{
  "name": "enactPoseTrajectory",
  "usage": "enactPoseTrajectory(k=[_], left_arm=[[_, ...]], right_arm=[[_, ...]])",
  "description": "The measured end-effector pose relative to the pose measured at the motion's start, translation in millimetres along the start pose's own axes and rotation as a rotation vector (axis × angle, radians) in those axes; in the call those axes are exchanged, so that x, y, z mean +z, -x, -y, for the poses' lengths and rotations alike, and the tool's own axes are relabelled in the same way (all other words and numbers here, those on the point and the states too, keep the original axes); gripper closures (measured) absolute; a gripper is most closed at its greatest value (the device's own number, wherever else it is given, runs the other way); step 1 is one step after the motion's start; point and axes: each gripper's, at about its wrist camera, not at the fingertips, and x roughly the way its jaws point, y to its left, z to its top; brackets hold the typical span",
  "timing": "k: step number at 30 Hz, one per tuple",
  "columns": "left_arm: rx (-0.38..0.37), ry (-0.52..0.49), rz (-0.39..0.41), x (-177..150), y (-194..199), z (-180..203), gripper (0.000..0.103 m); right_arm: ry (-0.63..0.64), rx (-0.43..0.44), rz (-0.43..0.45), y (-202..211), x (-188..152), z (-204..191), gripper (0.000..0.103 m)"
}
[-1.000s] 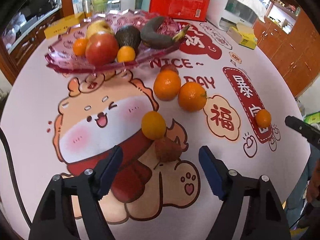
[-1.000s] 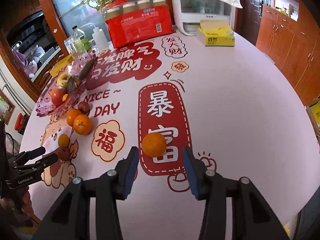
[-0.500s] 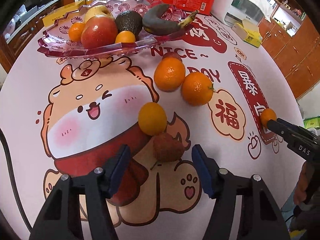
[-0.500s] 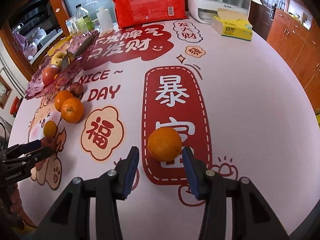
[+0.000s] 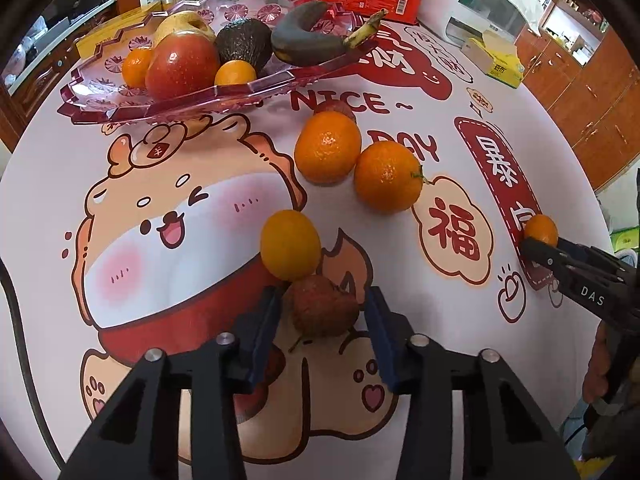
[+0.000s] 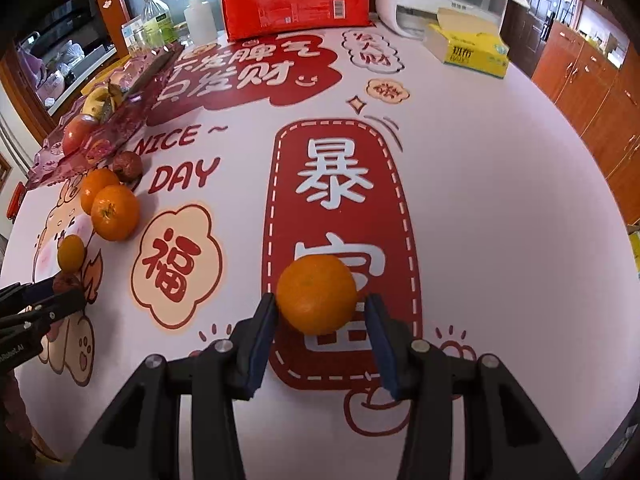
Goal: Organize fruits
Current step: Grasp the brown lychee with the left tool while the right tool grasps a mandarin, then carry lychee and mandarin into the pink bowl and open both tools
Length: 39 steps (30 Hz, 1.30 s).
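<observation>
Because the job is to gather loose fruit, each hand-held gripper is set over a piece of its own. The left hand-held gripper (image 5: pixel 322 312) points steeply down with its blue pads either side of a rough, reddish-brown lychee-like fruit (image 5: pixel 320 306); its jaws are closing, and though the left pad looks at the skin, a sliver of gap shows on the right, so I judge the grip not yet made. That fruit sits on the printed cartoon-pattern surface (image 5: pixel 200 360), touching a small yellow-orange citrus (image 5: pixel 290 245) just behind it, which may get nudged as the jaws shut.

The right hand-held gripper (image 6: pixel 320 316) straddles a round orange mandarin (image 6: pixel 316 294) lying on the red banner print. Its jaws stand a little wider than the fruit, with a visible gap on the right side, so it holds nothing yet; the straddle looks like the set-up for a squeeze across the widest part.

Well apart, two larger oranges (image 5: pixel 354 162) rest touching each other, a dark reddish fruit half hidden behind them. Beyond lies the scalloped pink translucent plastic tray (image 5: pixel 120 108), already holding a red apple (image 5: pixel 182 66), a dark avocado (image 5: pixel 244 44), a blackened banana (image 5: pixel 312 42) and small citrus, presumably the destination.
</observation>
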Motion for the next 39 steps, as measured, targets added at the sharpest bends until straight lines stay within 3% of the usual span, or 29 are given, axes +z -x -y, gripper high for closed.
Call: enactPoseTrajectory(k=[2,4,13,24,30,39], left_arm=[[-0.004,-0.007,-0.003,0,-1,1,0.072],[-0.006,-0.007,-0.004,0,-1,1,0.072],[0.009,-0.009,-0.01,-1,0,1,0.073],[0.031,-0.014,-0.002,-9,16,-3,0.074],[0.058,-0.043,0.043,-8,48,-3,0.074],[0.037,-0.031,0.093,24,120,-10,0.074]], right_arm=[[-0.005,-0.003,0.011,-1,0,0,0.059],[0.002,0.006,0.018,-1,1,-2,0.064],[0.022,-0.007,0.007,-1,1,-5,0.065],[0.108,0.072,-0.004,16,-9,-39,0.066],[0.215,0.12,0.051,46,-13,-72,0.066],[0.364,0.229,0.172,110,4,-114,0.066]])
